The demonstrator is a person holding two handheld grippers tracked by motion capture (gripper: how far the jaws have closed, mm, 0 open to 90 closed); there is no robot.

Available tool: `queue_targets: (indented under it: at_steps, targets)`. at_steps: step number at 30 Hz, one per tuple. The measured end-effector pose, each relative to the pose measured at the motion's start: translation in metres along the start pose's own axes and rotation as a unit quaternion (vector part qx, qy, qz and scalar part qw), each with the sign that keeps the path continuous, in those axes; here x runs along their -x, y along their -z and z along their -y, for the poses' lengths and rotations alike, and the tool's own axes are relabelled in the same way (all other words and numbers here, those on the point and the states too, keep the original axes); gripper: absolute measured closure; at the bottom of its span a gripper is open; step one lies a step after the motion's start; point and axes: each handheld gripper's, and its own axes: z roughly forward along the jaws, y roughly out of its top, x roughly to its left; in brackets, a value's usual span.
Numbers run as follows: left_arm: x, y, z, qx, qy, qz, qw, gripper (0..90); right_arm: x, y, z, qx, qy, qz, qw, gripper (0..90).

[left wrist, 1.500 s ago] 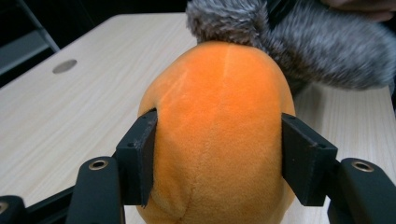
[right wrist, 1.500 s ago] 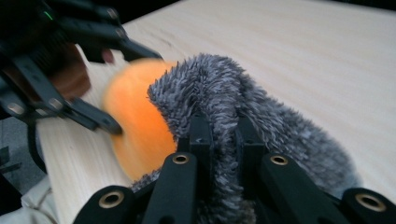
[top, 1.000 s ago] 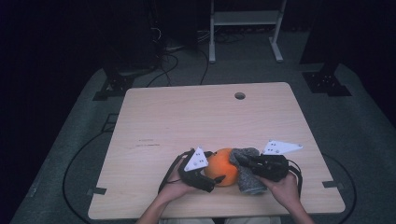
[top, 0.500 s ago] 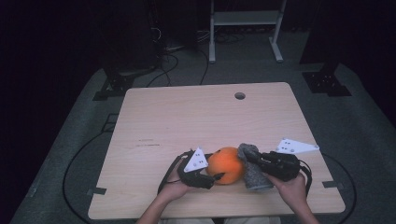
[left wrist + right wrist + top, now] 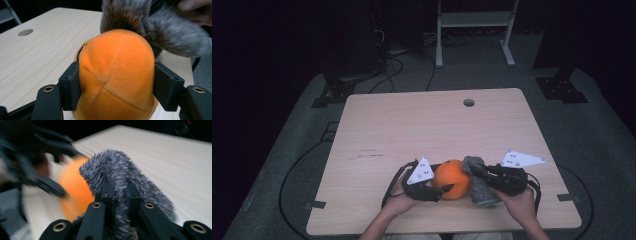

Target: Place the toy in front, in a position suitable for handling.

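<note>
A round orange plush ball [image 5: 452,179] rests on the wooden table [image 5: 412,130] near its front edge. My left gripper [image 5: 443,180] holds it from the left. Its jaws have just been closing, and in the left gripper view the pads [image 5: 71,85] press into both sides of the orange plush [image 5: 117,70]. A grey fuzzy piece [image 5: 479,187] lies against the ball's right side. My right gripper [image 5: 482,176] is shut on it. In the right gripper view the jaws [image 5: 120,192] pinch a fold of the grey fuzz [image 5: 117,170], with the orange plush [image 5: 72,185] behind it.
A round cable hole [image 5: 469,102] sits at the table's far side. A white metal frame [image 5: 472,20] and floor cables [image 5: 407,60] lie beyond the table. Both hands rest close to the table's front edge [image 5: 442,231].
The left jaws have closed from wide apart onto the orange plush. The right gripper with the grey fuzzy piece has shifted slightly to the right.
</note>
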Motion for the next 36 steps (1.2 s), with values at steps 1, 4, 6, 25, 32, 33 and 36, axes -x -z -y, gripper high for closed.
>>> queue_targets:
  at_steps: [1, 4, 6, 25, 32, 33, 36]
  targets:
    - [0.002, 0.0, -0.001, 0.006, 0.0, 0.003, 1.0, 32.5, -0.005, -0.002, -0.002, 0.001, 0.009, -0.005, 0.9999, 80.3]
    - [0.003, 0.003, -0.004, 0.013, 0.002, 0.001, 0.9999, 32.7, -0.009, -0.006, -0.001, -0.006, 0.025, 0.005, 0.9996, 80.3]
    - [0.001, 0.005, -0.004, 0.019, 0.01, 0.001, 0.9998, 32.8, -0.001, -0.008, 0.004, -0.022, 0.012, 0.018, 0.9995, 80.4]
    - [-0.002, 0.008, -0.003, 0.015, 0.011, -0.01, 0.9998, 34.2, 0.006, -0.015, 0.01, -0.031, -0.003, 0.015, 0.9994, 80.3]
    - [-0.001, 0.009, -0.001, 0.011, 0.009, -0.017, 0.9998, 33.0, -0.015, -0.014, -0.008, 0.004, 0.024, -0.017, 0.9996, 80.2]
    - [-0.001, 0.009, -0.001, 0.007, 0.007, -0.019, 0.9998, 32.4, -0.017, -0.017, -0.008, -0.002, 0.033, -0.014, 0.9993, 80.2]
    - [0.0, 0.006, -0.001, 0.007, 0.007, -0.013, 0.9999, 25.2, -0.012, -0.024, -0.001, -0.002, 0.022, -0.023, 0.9995, 80.3]
